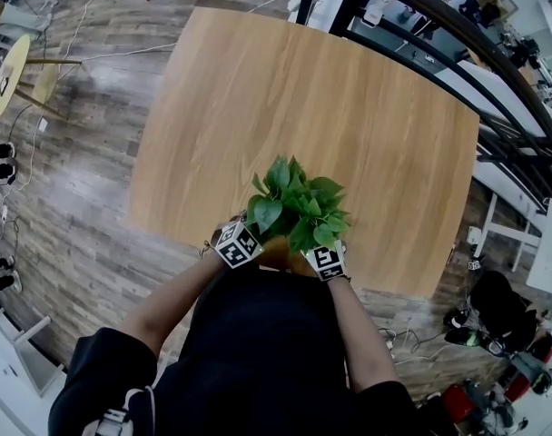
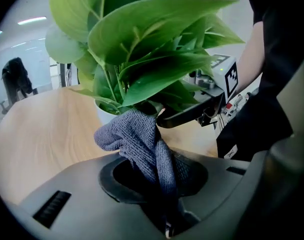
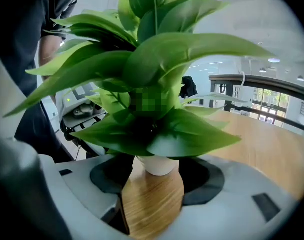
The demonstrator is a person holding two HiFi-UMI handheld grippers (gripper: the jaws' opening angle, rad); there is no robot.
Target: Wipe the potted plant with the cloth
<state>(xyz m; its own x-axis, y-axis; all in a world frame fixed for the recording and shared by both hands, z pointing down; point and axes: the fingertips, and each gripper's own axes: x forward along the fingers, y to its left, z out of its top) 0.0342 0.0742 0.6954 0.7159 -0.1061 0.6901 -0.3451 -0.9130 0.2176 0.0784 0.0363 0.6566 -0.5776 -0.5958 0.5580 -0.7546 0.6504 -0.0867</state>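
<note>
The potted plant (image 1: 299, 203) stands at the near edge of the wooden table (image 1: 258, 107), and its broad green leaves hide the pot from above. In the left gripper view, my left gripper (image 2: 152, 169) is shut on a grey cloth (image 2: 137, 139), whose bunched end rises beside the white pot (image 2: 104, 113) under the leaves (image 2: 152, 29). My right gripper (image 3: 157, 173) closes around the base of the white pot (image 3: 159, 164), a jaw against each side. From above, both grippers, left (image 1: 244, 239) and right (image 1: 319, 254), sit tucked under the foliage.
A dark metal railing (image 1: 458, 44) runs past the table's far right corner. Cables and bags lie on the wood floor (image 1: 76, 198) around it. A round stool (image 1: 8, 71) stands far left. My torso and arms crowd the near edge.
</note>
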